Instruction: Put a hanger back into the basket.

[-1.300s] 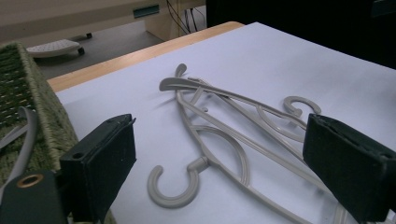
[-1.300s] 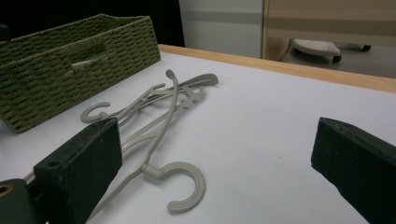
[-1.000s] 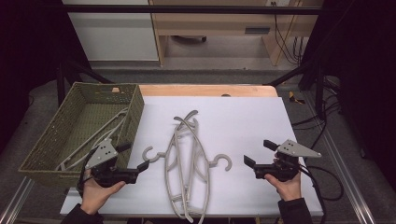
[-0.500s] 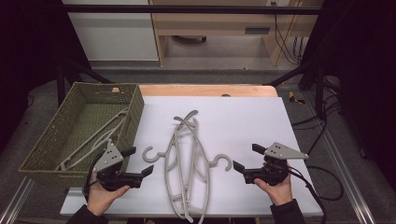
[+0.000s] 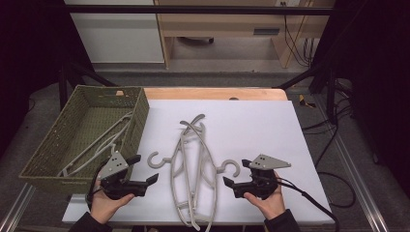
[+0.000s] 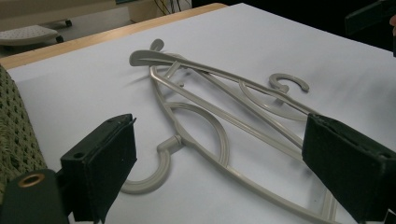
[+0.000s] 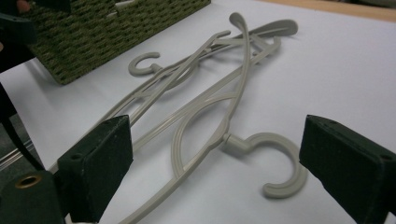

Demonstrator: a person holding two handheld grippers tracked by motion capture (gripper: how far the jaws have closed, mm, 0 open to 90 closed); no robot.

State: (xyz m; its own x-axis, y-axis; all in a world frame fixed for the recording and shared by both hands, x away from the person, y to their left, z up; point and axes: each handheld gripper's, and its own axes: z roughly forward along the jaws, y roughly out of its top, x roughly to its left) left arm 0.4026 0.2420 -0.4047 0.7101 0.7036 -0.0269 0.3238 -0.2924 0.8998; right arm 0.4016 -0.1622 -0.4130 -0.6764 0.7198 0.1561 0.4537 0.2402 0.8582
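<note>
Several grey plastic hangers (image 5: 193,164) lie tangled in the middle of the white table top (image 5: 270,125). One hook (image 5: 153,159) points left and another hook (image 5: 231,167) points right. My left gripper (image 5: 146,168) is open just left of the left hook (image 6: 149,177), which lies low between its jaws without touching them. My right gripper (image 5: 235,172) is open beside the right hook (image 7: 280,163). Its jaws have just been closing a little; the hook lies on the table between them, and the pads are clear of it.
A green woven basket (image 5: 138,121) stands at the left with more grey hangers (image 5: 104,140) inside. The table's front edge runs just under both hands. A black cable (image 5: 309,200) trails right from my right gripper.
My right gripper has moved left, closer to the right hook. The left gripper has barely shifted. The hangers have not moved.
</note>
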